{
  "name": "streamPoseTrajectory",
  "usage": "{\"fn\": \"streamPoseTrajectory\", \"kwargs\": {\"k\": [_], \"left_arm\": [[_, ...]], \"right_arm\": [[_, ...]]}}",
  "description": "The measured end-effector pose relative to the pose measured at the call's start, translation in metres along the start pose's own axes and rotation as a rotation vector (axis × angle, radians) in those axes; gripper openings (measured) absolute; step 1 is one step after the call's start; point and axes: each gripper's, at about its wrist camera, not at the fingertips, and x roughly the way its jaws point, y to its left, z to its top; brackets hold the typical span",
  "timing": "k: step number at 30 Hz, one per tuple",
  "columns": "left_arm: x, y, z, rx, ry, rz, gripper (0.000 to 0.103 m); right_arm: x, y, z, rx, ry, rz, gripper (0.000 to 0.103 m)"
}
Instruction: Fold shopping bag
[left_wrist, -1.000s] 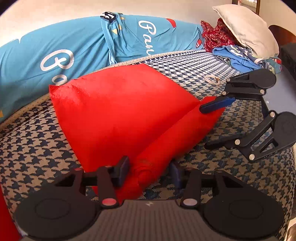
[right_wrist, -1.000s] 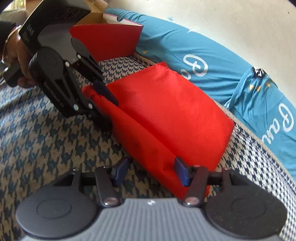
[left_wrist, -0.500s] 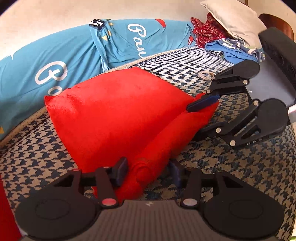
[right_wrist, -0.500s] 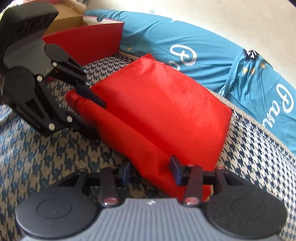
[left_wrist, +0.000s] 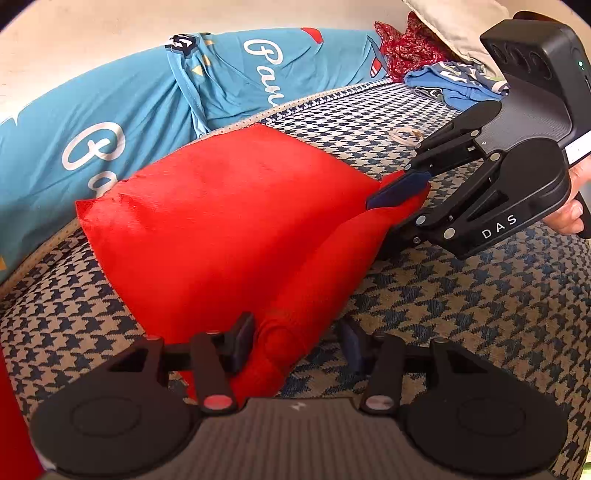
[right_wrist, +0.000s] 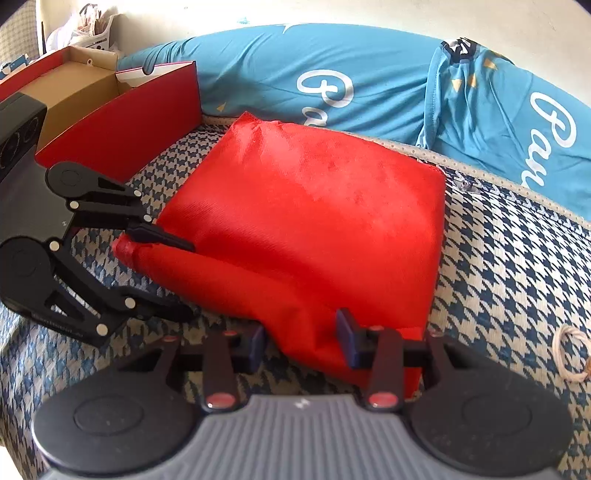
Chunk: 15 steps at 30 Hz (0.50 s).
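Observation:
The red shopping bag (left_wrist: 229, 221) lies flattened on the houndstooth bed cover (left_wrist: 480, 314), its near long edge folded over into a thick roll. My left gripper (left_wrist: 295, 343) straddles one end of that roll. Its left pad touches the fabric, its right pad stands clear, so it is open. In the right wrist view the left gripper (right_wrist: 190, 280) has one finger on top of the roll and one on the cover. My right gripper (right_wrist: 302, 341) is at the other end, its jaws closing, with bunched fabric of the bag (right_wrist: 314, 221) filling the gap between both pads.
A blue printed cloth (right_wrist: 332, 74) runs along the wall behind the bag. An open red cardboard box (right_wrist: 122, 122) stands at the bed's left end. Clothes and a pillow (left_wrist: 443, 70) are piled at the other end. A loop of cord (right_wrist: 569, 354) lies on the cover.
My right gripper has rolled and narrowed its jaws onto the fold at its end. The left gripper has rolled slightly and stays around its end. The bag has not shifted.

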Motion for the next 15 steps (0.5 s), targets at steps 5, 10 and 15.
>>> {"fn": "streamPoseTrajectory", "kwargs": {"k": [5, 10, 15], "left_arm": [[-0.004, -0.007, -0.005, -0.013, 0.003, -0.002, 0.047], [-0.007, -0.014, -0.007, -0.031, 0.006, -0.007, 0.047], [-0.013, -0.026, -0.013, -0.030, 0.019, -0.024, 0.046]], "right_arm": [[-0.003, -0.004, -0.001, 0.045, 0.008, 0.014, 0.037], [-0.007, -0.003, -0.004, 0.066, 0.029, 0.021, 0.037], [-0.019, 0.007, -0.014, 0.066, 0.061, 0.020, 0.037]]}}
